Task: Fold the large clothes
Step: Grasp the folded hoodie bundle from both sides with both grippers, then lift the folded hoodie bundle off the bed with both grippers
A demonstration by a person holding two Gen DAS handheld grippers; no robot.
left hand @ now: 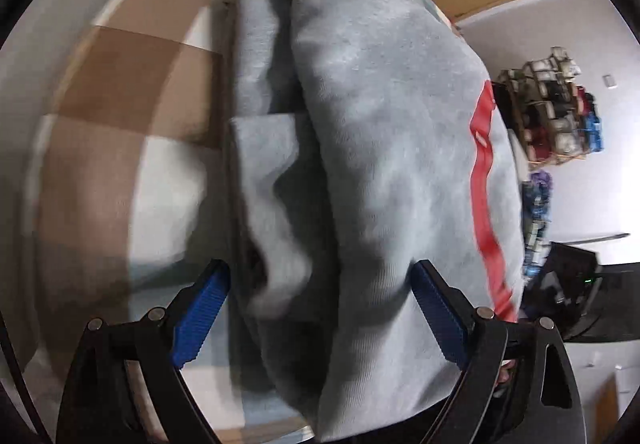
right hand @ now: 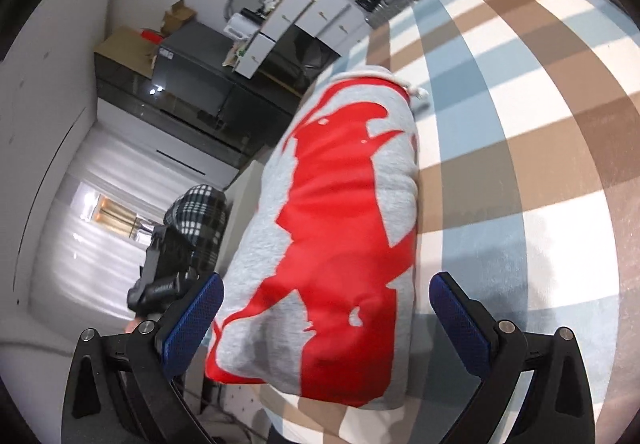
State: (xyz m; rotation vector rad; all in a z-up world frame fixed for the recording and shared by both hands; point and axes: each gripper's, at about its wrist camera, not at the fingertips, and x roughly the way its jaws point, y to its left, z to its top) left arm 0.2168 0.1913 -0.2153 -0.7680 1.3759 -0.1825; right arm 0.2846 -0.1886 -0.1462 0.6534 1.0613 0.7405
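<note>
The grey hoodie [left hand: 380, 147] lies folded into a thick bundle on a checked bedcover [left hand: 132, 91] — brown, white and pale blue squares — close to its edge, with its red print [right hand: 336, 211] facing up and outward. In both wrist views its long axis runs from 6 o'clock up toward 12 o'clock, the corded hood end farthest from the fingers and the near end right between them.

The left gripper [left hand: 320, 318] straddles that near end with fingers spread wide, blue pads clear of the cloth on either side. The right gripper [right hand: 326, 318] is likewise spread around the printed side, gripping nothing as far as the blur allows. Both sit about equally near — I judge that either could close across the short axis.
</note>
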